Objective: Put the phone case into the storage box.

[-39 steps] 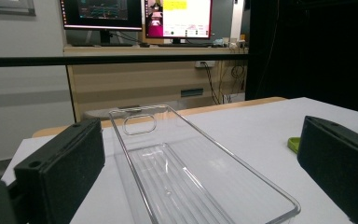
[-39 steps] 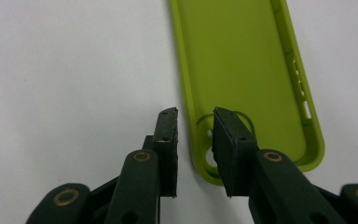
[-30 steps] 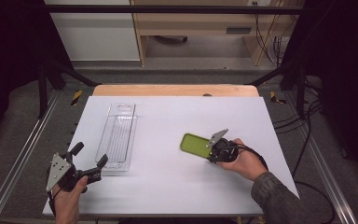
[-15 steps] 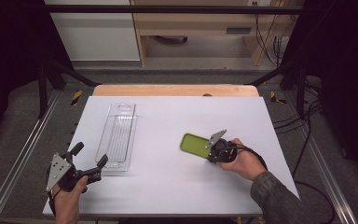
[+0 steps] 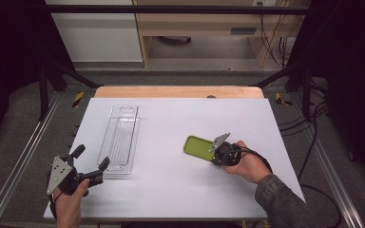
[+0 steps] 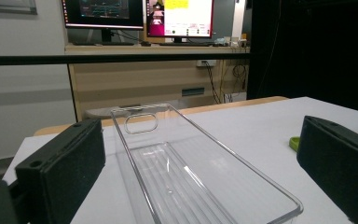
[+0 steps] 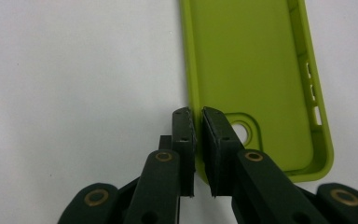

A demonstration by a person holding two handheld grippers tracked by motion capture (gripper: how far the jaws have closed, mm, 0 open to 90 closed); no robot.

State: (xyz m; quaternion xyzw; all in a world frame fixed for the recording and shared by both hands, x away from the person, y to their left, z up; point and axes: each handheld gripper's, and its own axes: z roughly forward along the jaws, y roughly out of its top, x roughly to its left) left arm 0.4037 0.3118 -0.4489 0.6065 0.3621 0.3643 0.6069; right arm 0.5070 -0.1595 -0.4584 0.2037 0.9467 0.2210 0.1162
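Note:
A lime-green phone case (image 7: 247, 70) lies hollow side up on the white table, right of centre (image 5: 197, 146). My right gripper (image 7: 198, 112) pinches the case's side wall near the camera hole. Its jaws have just been closing, with that wall between the pads. In the high view the right gripper (image 5: 212, 153) sits at the case's near right end. My left gripper (image 5: 91, 157) stands open at the near end of a clear plastic tray (image 5: 121, 137). In the left gripper view the left gripper's (image 6: 198, 135) wide jaws frame the empty tray (image 6: 135, 154) without touching it.
The white table top (image 5: 171, 190) ends at a wooden strip (image 5: 176, 91) along the far edge. Metal rails run down both sides. Beyond the table stand a wooden desk with monitors (image 6: 140, 14) and cables on the floor at the right.

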